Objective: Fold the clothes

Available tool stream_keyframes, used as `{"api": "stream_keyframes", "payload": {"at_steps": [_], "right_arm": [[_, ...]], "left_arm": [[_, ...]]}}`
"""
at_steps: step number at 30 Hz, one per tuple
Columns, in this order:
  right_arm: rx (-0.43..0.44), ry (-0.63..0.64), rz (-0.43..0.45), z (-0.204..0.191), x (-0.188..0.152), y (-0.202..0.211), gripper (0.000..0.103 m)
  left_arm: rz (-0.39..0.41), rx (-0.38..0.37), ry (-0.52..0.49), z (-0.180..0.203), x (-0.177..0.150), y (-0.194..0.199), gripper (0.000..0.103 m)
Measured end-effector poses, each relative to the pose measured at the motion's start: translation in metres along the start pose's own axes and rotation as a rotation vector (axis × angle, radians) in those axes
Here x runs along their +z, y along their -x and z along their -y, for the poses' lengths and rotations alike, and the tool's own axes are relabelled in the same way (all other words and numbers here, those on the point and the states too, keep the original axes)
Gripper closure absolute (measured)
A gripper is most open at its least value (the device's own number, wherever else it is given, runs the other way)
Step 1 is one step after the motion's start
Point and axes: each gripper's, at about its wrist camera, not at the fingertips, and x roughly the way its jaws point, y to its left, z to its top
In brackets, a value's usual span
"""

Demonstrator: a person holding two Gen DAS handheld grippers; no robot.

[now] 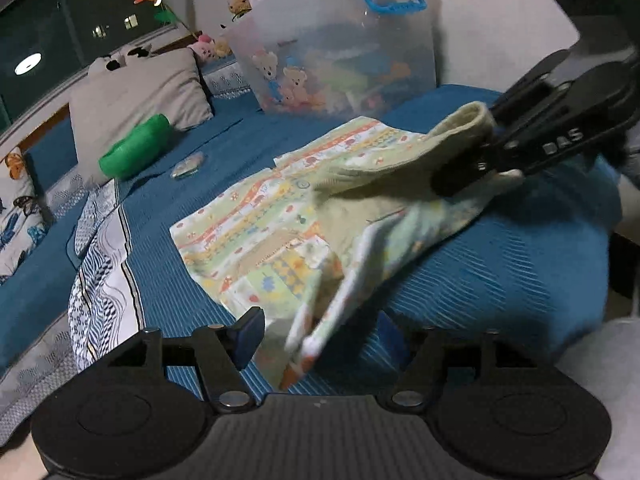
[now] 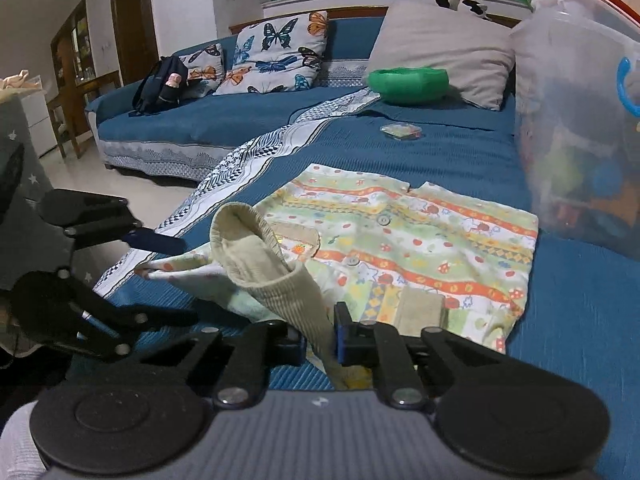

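One shirt (image 2: 416, 240), two tongs (image 2: 318, 344)

I see a blue ribbed sofa cover (image 2: 448, 152) filling the middle of both views. At upper right in the right wrist view stands a clear plastic storage box (image 2: 576, 120) with a blue handle. A grey pillow (image 2: 440, 52) sits at top centre, a green bowl-like thing (image 2: 408, 85) just in front of it. Butterfly cushions (image 2: 276, 56) lie upper left of centre, with a dark backpack (image 2: 160, 84) beside them. A small clear packet (image 2: 401, 131) rests on the cover near the middle.
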Motion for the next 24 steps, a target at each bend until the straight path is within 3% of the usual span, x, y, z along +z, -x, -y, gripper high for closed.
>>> {"api": "stream_keyframes", "payload": {"at_steps": [1, 2, 3, 6, 14, 24], "right_arm": [[0.000, -0.005, 0.010, 0.000, -0.001, 0.002, 0.093], [0.001, -0.011, 0.020, 0.000, -0.002, 0.004, 0.094], [0.001, -0.012, 0.030, -0.001, -0.004, 0.006, 0.095], [-0.004, 0.002, 0.067, -0.007, -0.006, 0.014, 0.097], [0.039, 0.042, 0.127, -0.028, -0.015, 0.059, 0.098], [0.111, 0.113, 0.060, -0.054, -0.020, 0.100, 0.098]], "left_arm": [[0.001, 0.000, -0.009, 0.000, -0.001, -0.002, 0.069], [0.002, 0.000, -0.017, -0.001, -0.002, -0.003, 0.084], [0.008, -0.005, -0.010, -0.002, -0.002, -0.003, 0.090], [0.051, -0.011, 0.012, -0.004, -0.005, 0.012, 0.096], [0.101, -0.071, 0.052, 0.003, -0.017, 0.067, 0.098], [0.107, -0.126, 0.117, 0.010, -0.029, 0.108, 0.098]]}}
